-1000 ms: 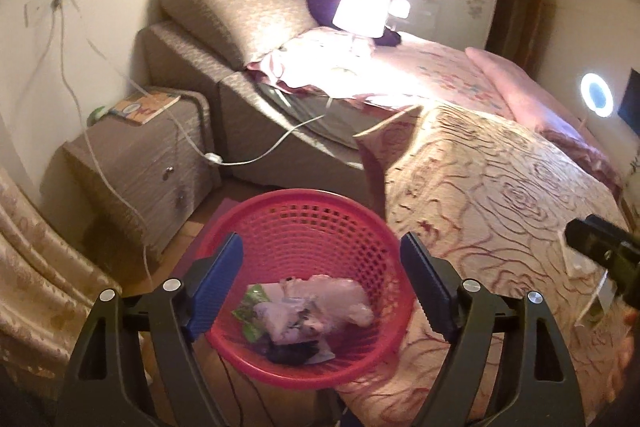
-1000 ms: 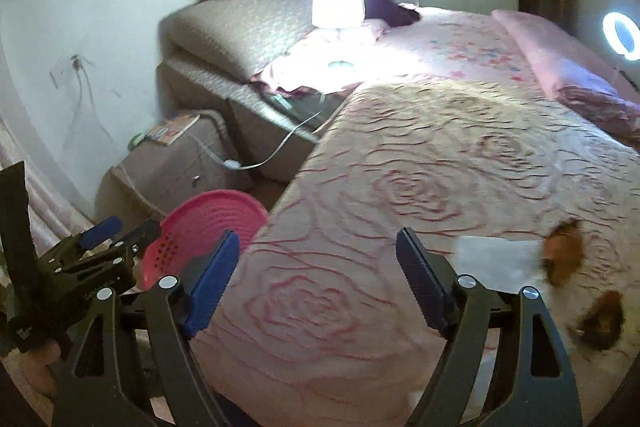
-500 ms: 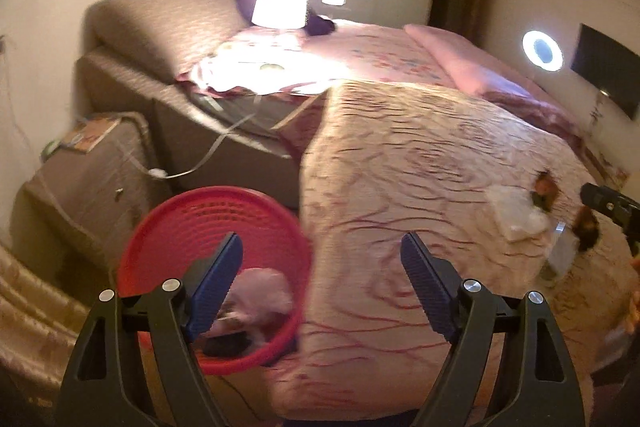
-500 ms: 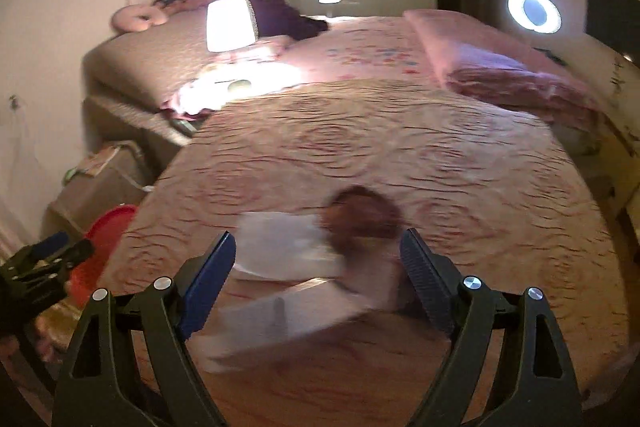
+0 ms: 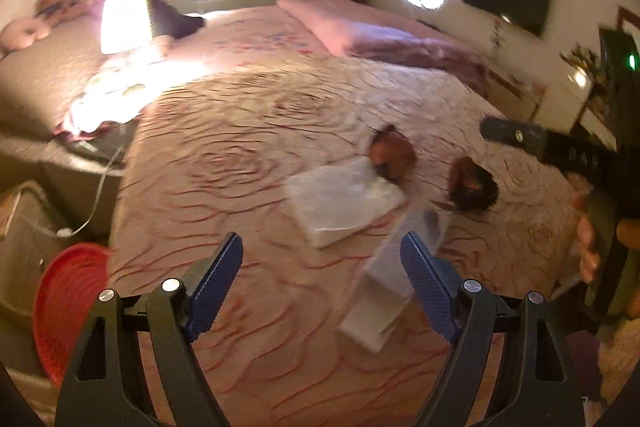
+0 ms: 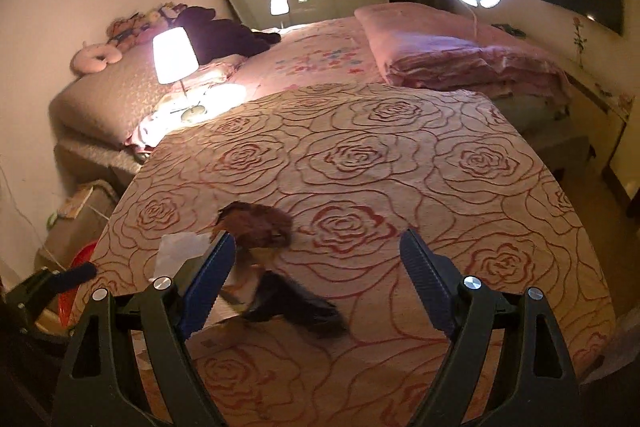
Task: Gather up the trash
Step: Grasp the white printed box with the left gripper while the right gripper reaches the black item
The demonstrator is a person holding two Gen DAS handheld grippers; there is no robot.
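Both jaws stand wide apart and hold nothing: the left gripper (image 5: 320,267) and the right gripper (image 6: 312,267) each hover low in their frames over the rose-patterned bedspread (image 6: 360,155) that fills the middle. At the lower left edge of the left view sits the red basket (image 5: 68,307), beside the bed. Trash lies on the bedspread at centre right of that view: a white bag (image 5: 340,197), a flat white wrapper (image 5: 384,303) just right of it, and two brown scraps (image 5: 390,155).
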